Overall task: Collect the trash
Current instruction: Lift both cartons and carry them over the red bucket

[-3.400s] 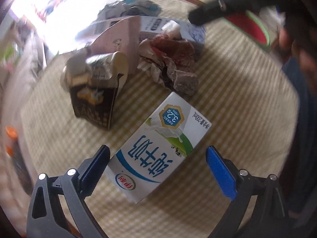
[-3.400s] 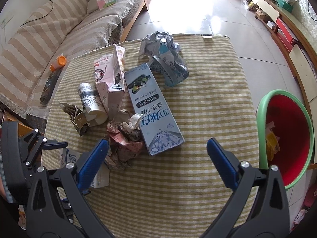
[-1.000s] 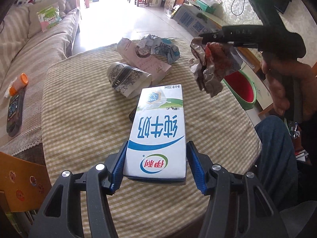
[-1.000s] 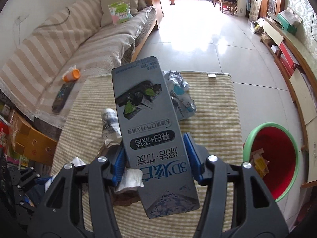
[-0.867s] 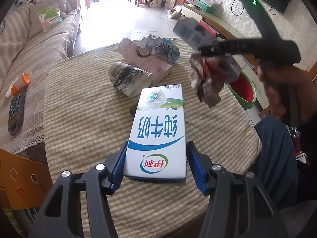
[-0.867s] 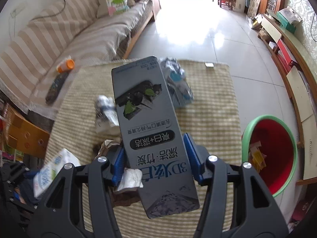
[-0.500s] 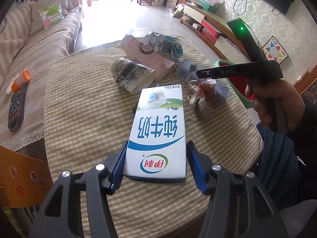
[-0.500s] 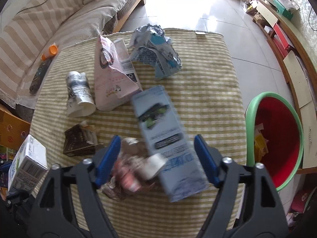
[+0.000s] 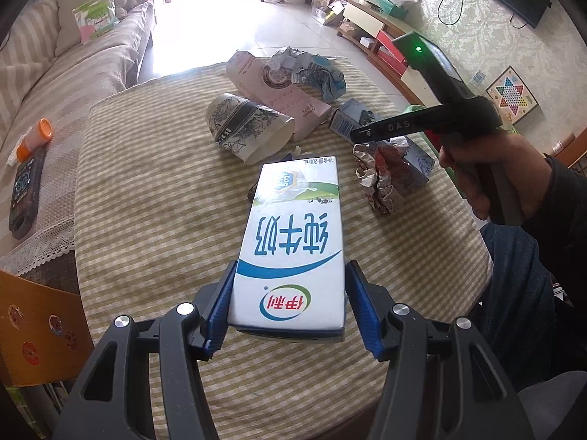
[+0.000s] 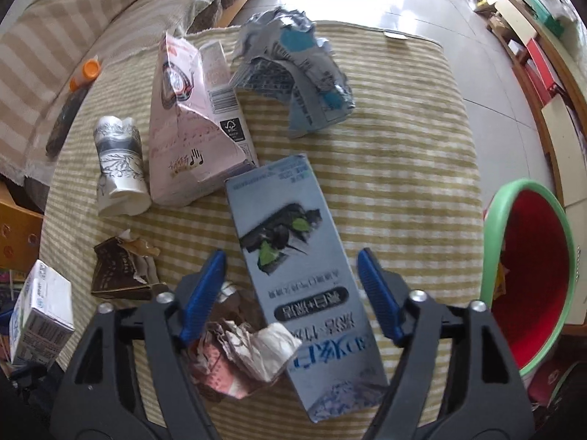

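My left gripper [image 9: 288, 306] is shut on a white and blue milk carton [image 9: 293, 242] and holds it above the striped table; the carton also shows at the left edge of the right wrist view [image 10: 38, 317]. My right gripper [image 10: 290, 293] is open, its jaws on either side of a grey-blue carton [image 10: 304, 267] that lies flat on the table. A crumpled wrapper [image 10: 242, 352] lies beside that carton, by the left finger. The right gripper also shows in the left wrist view [image 9: 370, 134], over the wrapper [image 9: 381, 179].
A red bin with a green rim [image 10: 528, 286] stands off the table's right side. On the table lie a pink carton [image 10: 190, 124], a patterned paper cup [image 10: 119, 161], a crumpled blue-grey bag [image 10: 297, 73] and a torn brown box [image 10: 121, 267]. A striped sofa [image 9: 47, 84] is at left.
My right gripper has opened and let go of the grey-blue carton and the wrapper, which now lie on the table. The left gripper still holds the milk carton.
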`<action>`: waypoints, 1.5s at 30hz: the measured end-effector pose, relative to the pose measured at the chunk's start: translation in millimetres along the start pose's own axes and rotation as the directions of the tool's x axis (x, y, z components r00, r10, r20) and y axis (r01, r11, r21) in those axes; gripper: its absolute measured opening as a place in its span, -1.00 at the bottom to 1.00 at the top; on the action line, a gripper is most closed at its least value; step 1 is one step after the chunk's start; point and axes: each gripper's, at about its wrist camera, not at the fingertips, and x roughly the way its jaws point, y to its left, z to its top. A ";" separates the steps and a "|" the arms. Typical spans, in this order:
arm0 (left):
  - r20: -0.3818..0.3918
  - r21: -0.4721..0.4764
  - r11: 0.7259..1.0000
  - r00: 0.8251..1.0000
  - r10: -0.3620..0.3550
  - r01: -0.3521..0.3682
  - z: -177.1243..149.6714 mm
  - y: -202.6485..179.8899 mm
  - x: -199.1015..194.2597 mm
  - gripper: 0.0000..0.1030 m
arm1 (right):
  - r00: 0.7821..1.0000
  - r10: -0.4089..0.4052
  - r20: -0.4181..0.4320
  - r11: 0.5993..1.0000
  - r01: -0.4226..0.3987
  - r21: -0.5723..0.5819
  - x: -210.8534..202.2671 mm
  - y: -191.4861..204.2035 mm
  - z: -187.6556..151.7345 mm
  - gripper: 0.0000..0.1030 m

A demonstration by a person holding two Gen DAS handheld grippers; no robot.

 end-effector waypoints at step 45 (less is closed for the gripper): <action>0.171 0.234 0.969 0.978 -0.117 0.075 134.8 -152.9 -32.0 0.06 | 0.889 -0.039 0.456 0.966 -0.084 0.246 -222.3 -124.3 -43.8 0.03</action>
